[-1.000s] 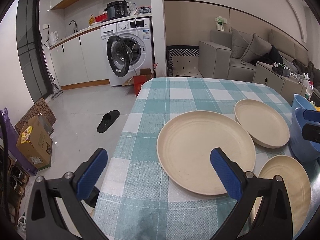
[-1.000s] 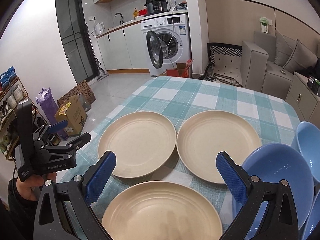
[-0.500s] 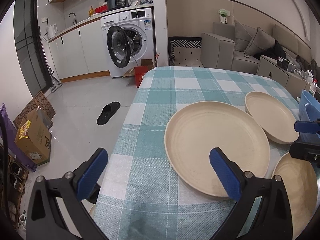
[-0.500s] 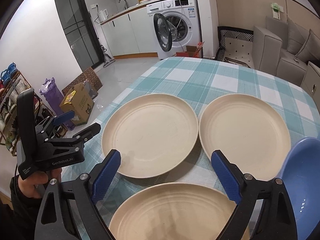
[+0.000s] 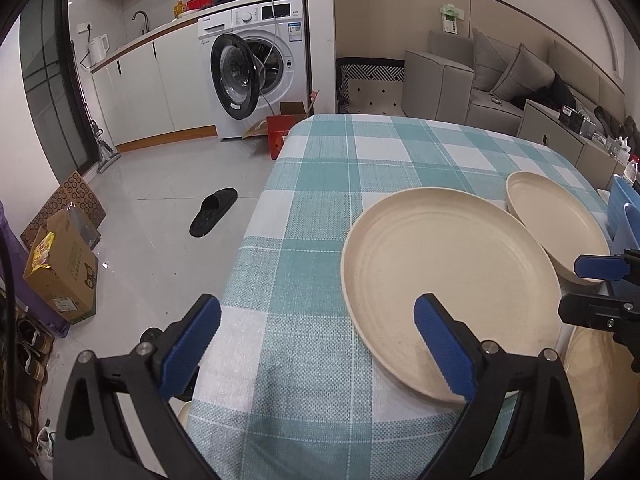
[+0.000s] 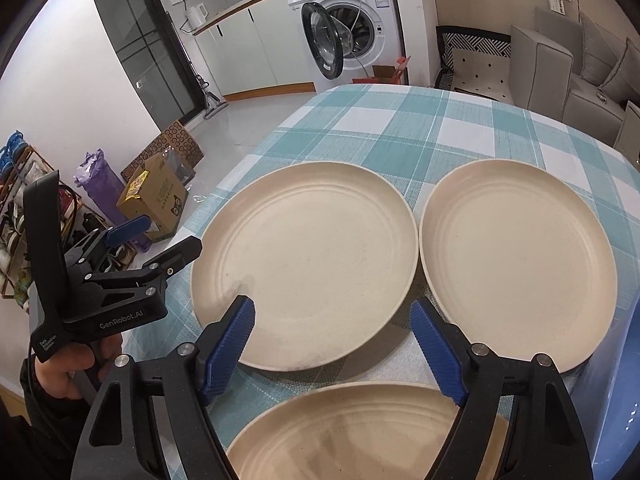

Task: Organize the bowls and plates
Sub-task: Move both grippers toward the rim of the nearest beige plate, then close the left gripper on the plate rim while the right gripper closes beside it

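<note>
1. Three cream plates lie flat and separate on the checked tablecloth (image 6: 400, 128): left plate (image 6: 304, 260), right plate (image 6: 520, 264) at its 3 o'clock with rims nearly touching, near plate (image 6: 352, 432) at 6 o'clock. Unstacked, so stacking is probably pending.
2. Blue bowl (image 6: 616, 392) sits at the 4 o'clock edge, only partly visible.
3. Right gripper (image 6: 332, 344): jaws apart, have just been closing, nothing between them. Pitched down over the gap between the left and near plates.
4. Left gripper (image 5: 316, 352): jaws wide apart, empty, angled down, straddling the left plate's (image 5: 448, 280) 8 o'clock rim; likely lining up an edge grip.
5. A hand (image 6: 68, 372) holds its handle.
</note>
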Demonstrator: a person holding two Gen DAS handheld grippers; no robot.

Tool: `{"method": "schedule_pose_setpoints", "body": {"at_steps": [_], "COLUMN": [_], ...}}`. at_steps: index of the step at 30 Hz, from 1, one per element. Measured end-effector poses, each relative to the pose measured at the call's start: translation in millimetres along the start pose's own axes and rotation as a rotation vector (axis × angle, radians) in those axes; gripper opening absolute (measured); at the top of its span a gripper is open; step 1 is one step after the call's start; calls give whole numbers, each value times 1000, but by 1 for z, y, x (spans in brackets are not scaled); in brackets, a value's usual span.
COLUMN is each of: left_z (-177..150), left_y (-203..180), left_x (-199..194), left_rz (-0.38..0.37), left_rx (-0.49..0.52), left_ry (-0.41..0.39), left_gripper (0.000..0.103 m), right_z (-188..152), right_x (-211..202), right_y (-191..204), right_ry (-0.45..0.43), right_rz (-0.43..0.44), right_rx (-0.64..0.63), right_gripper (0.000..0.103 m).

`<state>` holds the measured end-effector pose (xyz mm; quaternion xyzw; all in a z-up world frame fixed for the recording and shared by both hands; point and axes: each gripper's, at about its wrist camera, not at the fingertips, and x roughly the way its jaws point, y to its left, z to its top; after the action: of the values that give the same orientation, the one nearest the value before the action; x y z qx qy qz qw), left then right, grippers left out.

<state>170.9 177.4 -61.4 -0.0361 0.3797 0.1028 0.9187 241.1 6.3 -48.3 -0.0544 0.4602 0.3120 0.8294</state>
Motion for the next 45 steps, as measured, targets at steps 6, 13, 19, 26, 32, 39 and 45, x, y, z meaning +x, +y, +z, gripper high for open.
{"method": "schedule_pose_setpoints", "body": {"at_steps": [6,13,19,26,32,39,45], "left_z": [0,2,1,-1,-2,-1,1], "left_y": [4,2,0,-1,-3,-4,-8], "left_x": [12,20,26,32,36,38,39], "left_rz": [-5,-13,-32,-63,-68,-83,-88], "left_rx": [-6,0,-7,-15,-11,-4,8], "left_ry": [34,52,78,107,115,116,111], "left_gripper": [89,80,60,44,37,33,24], "right_z": [2,4,5,8,8,8,8], "right_x": [10,19,21,22,23,27,28], "right_y": [-6,-9,-10,-13,-18,-22,-25], "right_ry": [27,47,46,43,38,47,47], "right_rz": [-10,-25,-37,-46,-39,-53,-77], "right_rx": [31,45,51,51,58,71,77], "right_gripper": [78,69,64,58,52,43,28]}}
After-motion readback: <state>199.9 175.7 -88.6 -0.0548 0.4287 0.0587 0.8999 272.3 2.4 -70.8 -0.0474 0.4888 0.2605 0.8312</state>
